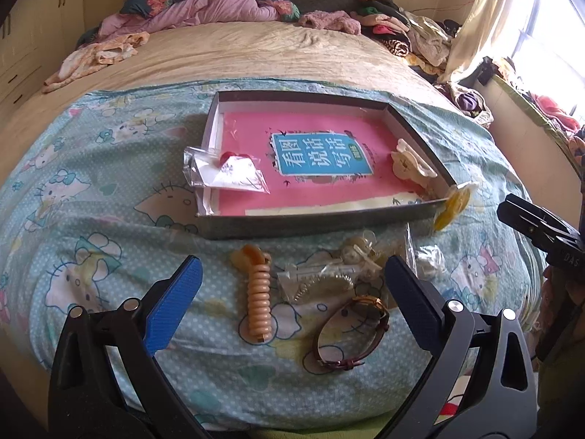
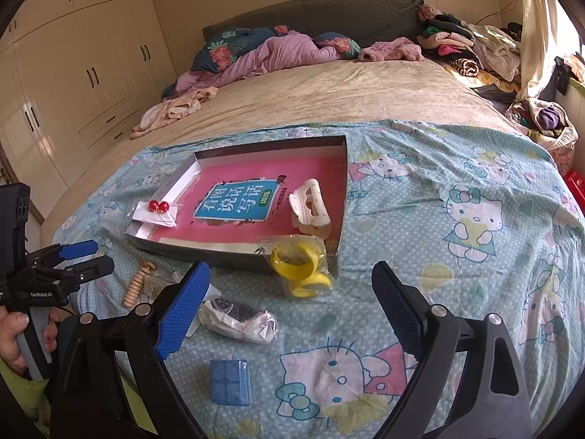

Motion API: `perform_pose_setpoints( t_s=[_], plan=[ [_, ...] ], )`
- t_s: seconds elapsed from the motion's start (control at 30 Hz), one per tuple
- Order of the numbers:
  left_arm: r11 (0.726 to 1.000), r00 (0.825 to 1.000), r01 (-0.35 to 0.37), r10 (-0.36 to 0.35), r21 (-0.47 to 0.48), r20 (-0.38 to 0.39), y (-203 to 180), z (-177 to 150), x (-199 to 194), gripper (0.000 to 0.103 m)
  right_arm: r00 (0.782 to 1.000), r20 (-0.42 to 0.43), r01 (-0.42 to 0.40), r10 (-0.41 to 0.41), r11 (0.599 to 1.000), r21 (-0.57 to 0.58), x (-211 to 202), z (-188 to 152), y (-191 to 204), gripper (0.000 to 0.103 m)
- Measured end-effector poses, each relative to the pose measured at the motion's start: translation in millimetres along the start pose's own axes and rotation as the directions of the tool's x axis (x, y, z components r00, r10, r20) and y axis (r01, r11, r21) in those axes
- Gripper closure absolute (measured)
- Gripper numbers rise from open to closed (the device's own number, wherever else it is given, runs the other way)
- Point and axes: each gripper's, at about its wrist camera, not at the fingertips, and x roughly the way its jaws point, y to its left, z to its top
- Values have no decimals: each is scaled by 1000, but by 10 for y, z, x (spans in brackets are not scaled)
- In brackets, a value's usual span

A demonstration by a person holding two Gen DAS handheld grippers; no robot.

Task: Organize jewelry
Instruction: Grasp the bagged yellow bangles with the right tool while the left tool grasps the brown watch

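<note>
The left tool [image 1: 292,300] is nearest the left camera, fingers spread wide, holding and touching nothing. Between its fingers on the bed sheet [image 1: 109,190] lie a watch [image 1: 351,329] at 5 o'clock, a spiral clip [image 1: 257,292] at 7 o'clock and bagged trinkets [image 1: 329,274] at 12 o'clock. Beyond them at 12 o'clock sits the box [image 1: 310,223], holding a pink book [image 1: 314,168], a white claw clip [image 1: 409,162] at the book's 3 o'clock and bagged red beads [image 1: 228,170] at its 9 o'clock.

The right tool [image 2: 289,300] is likewise spread wide, empty and touching nothing. Between its fingers, a bagged yellow clip [image 2: 301,269] leans against the box's near wall at 12 o'clock. A crumpled bag [image 2: 237,318] lies just beside the left finger, and a blue case [image 2: 230,382] lies at 7 o'clock.
</note>
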Motion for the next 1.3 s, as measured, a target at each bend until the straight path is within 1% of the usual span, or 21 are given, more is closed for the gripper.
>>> perform_pose_setpoints(
  t_s=[0.1,0.27,0.47,0.63,0.7,0.83,0.9,0.93,1.03,1.13,1.2,1.27,1.3],
  plan=[
    [1000,1000,1,0,26,-18,-62,-93,52,10,1000,-11,1,-1,1000,11,56,-48,-7,14],
    [997,999,21,-18,74,-48,-201,-235,134,10,1000,-20,19,-19,1000,20,185,-86,5,14],
    [991,995,46,-33,128,-98,-325,-394,275,10,998,-1,66,-66,998,-13,374,-53,45,14],
    [985,990,60,-39,160,-135,-378,-477,406,10,996,8,88,-88,996,-15,536,-4,43,15],
    [984,988,63,-38,168,-147,-390,-493,447,10,996,8,93,-93,996,-14,587,10,36,21],
    [983,984,69,-39,173,-173,-408,-509,528,10,995,7,101,-101,995,-11,648,21,13,29],
    [981,983,70,-36,180,-182,-424,-521,560,10,995,6,104,-104,994,-11,674,23,-7,36],
    [980,982,67,-32,185,-187,-433,-524,576,10,995,8,100,-100,995,-12,682,11,1,38],
    [979,980,62,-23,196,-195,-466,-526,640,10,995,18,101,-101,995,-10,673,7,-6,41],
    [978,981,60,-21,200,-193,-483,-528,666,10,995,22,95,-95,995,0,652,5,-49,47],
    [977,981,58,-18,204,-191,-488,-518,692,10,995,26,94,-94,996,4,621,0,-82,54],
    [977,982,58,-19,204,-187,-509,-510,700,11,996,25,89,-89,996,4,593,-4,-100,59],
    [977,983,58,-20,205,-184,-517,-506,701,17,996,24,84,-84,996,4,577,-7,-109,60]
  ],
)
